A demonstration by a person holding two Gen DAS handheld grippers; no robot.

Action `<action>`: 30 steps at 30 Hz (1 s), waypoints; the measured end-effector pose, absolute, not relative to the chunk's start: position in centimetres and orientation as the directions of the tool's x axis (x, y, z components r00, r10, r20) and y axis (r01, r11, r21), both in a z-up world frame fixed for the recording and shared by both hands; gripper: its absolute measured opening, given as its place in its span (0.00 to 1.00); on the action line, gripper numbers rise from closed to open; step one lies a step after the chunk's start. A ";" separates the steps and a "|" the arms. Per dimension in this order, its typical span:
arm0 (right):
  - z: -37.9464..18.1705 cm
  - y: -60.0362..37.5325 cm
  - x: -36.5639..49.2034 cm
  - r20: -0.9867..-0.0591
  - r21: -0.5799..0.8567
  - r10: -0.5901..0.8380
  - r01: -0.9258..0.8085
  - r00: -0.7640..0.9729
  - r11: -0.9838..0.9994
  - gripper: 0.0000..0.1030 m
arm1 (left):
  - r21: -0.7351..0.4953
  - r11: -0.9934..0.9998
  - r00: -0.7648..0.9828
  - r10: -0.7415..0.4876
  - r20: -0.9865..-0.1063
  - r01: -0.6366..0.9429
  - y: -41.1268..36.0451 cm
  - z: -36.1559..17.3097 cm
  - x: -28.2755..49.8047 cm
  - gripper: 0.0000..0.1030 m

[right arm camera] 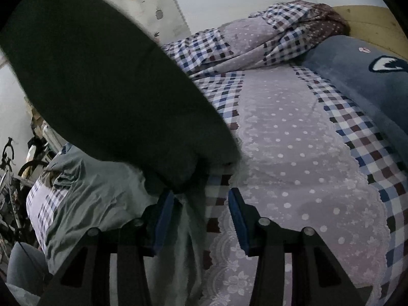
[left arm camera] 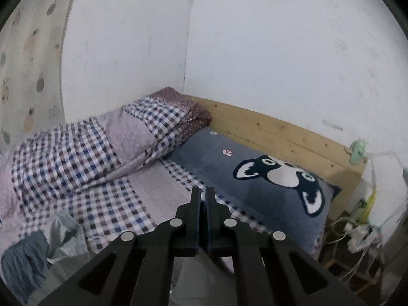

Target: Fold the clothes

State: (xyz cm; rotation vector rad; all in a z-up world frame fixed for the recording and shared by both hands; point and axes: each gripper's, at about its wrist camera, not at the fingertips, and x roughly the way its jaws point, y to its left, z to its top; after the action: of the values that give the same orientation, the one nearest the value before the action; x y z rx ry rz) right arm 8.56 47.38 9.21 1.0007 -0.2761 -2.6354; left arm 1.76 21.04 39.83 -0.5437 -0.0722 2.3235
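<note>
The bed (right arm camera: pixel 293 153) carries a grey-green garment (right arm camera: pixel 86 204), crumpled near its foot-end edge, one strip running up between the right gripper (right arm camera: pixel 201 216) fingers, which stand wide. The left gripper (left arm camera: pixel 203 201) fingers are narrowed almost together; whether cloth is pinched there I cannot tell. To fold well, grip an edge fully and pull it flat.

The right gripper (right arm camera: pixel 202 209) is hovering low over the bed (right arm camera: pixel 293 153) with its blue-padded jaws standing apart. A dark green garment (right arm camera: pixel 107 81) is hanging across the left of the view, its lower edge bunching just above the left finger. A grey-green garment (right arm camera: pixel 97 196) is lying crumpled at the near left, a strip of it running down beside that finger. A blue pillow (right arm camera: pixel 357 76) is resting at the far right, against a wooden headboard (right arm camera: pixel 374 23).
</note>
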 end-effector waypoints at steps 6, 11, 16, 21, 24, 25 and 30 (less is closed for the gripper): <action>8.2 45.0 8.2 -0.641 0.227 -0.359 0.279 -0.678 -0.933 0.48 | -0.297 -0.720 -0.614 0.692 -0.380 -0.627 22.0 41.6 0.1 0.01; 7.2 43.2 7.9 -0.666 0.173 -0.349 0.319 -0.659 -0.932 0.48 | -0.351 -0.718 -0.618 0.696 -0.366 -0.601 21.7 42.8 -1.2 0.01; 6.8 41.9 6.8 -0.646 0.107 -0.319 0.332 -0.694 -0.937 0.48 | -0.394 -0.718 -0.636 0.694 -0.337 -0.574 20.7 43.8 -2.5 0.01; 6.4 40.5 4.5 -0.652 0.036 -0.247 0.297 -0.717 -0.954 0.43 | -0.437 -0.714 -0.654 0.690 -0.309 -0.547 19.7 44.8 -3.7 0.01; 6.0 39.8 2.9 -0.666 0.017 -0.220 0.281 -0.712 -0.959 0.30 | -0.462 -0.710 -0.665 0.687 -0.292 -0.531 19.1 45.4 -4.4 0.00; 5.8 39.5 2.5 -0.673 0.012 -0.215 0.280 -0.708 -0.960 0.18 | -0.468 -0.710 -0.670 0.685 -0.287 -0.526 18.8 45.5 -4.7 0.00; 4.9 39.8 1.3 -0.704 0.048 -0.206 0.243 -0.680 -0.969 0.02 | -0.446 -0.743 -0.702 0.648 -0.295 -0.499 17.6 45.6 -5.5 0.00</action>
State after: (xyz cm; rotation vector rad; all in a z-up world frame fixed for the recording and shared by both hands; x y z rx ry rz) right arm 1.30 39.76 4.92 1.1107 0.0714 -2.6735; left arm -5.48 17.56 45.56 -0.5825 -0.4443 2.3883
